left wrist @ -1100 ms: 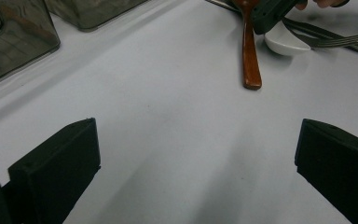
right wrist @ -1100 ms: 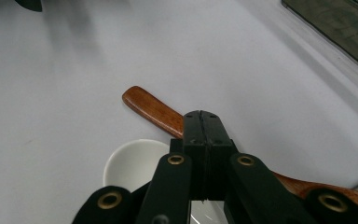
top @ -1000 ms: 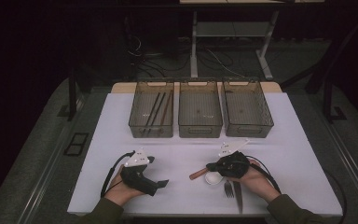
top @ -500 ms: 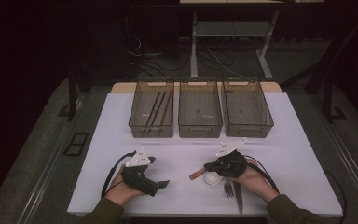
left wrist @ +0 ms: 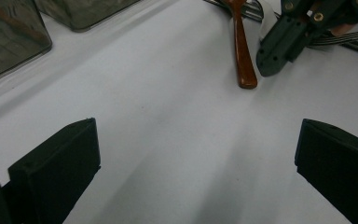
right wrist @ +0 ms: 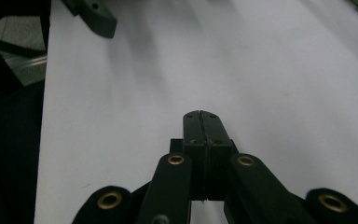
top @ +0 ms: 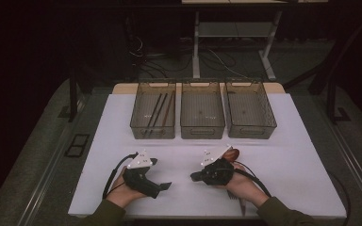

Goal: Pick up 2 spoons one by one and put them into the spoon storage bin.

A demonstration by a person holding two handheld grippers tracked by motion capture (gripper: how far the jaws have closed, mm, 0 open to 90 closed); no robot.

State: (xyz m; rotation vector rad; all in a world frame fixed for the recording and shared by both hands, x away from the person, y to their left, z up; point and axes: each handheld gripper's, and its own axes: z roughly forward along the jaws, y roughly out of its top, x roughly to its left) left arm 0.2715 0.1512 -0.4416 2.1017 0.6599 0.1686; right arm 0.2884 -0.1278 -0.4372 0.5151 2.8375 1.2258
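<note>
My left gripper [top: 161, 175] rests on the white table near the front edge, pointing right. In the left gripper view its jaws [left wrist: 196, 163] stand wide open over bare table. My right gripper [top: 194, 177] points left toward it, and in the right gripper view its jaws [right wrist: 201, 119] are pressed together with nothing between them. A brown wooden spoon [left wrist: 242, 51] lies just beyond the right gripper's tip [left wrist: 279, 46]; its bowl [top: 234, 152] shows behind the gripper's grey plate. Metal forks [left wrist: 340, 39] lie under the right hand.
Three clear bins stand in a row at the table's middle: the left bin [top: 153, 129] holds dark chopsticks [top: 158, 110], with the middle bin [top: 201, 129] and the right bin [top: 250, 129] beside it. Bare white table [top: 179, 155] lies between the bins and the hands.
My right gripper has slid left toward the left gripper and now covers the spoon's handle in the high view. The left gripper has stayed put.
</note>
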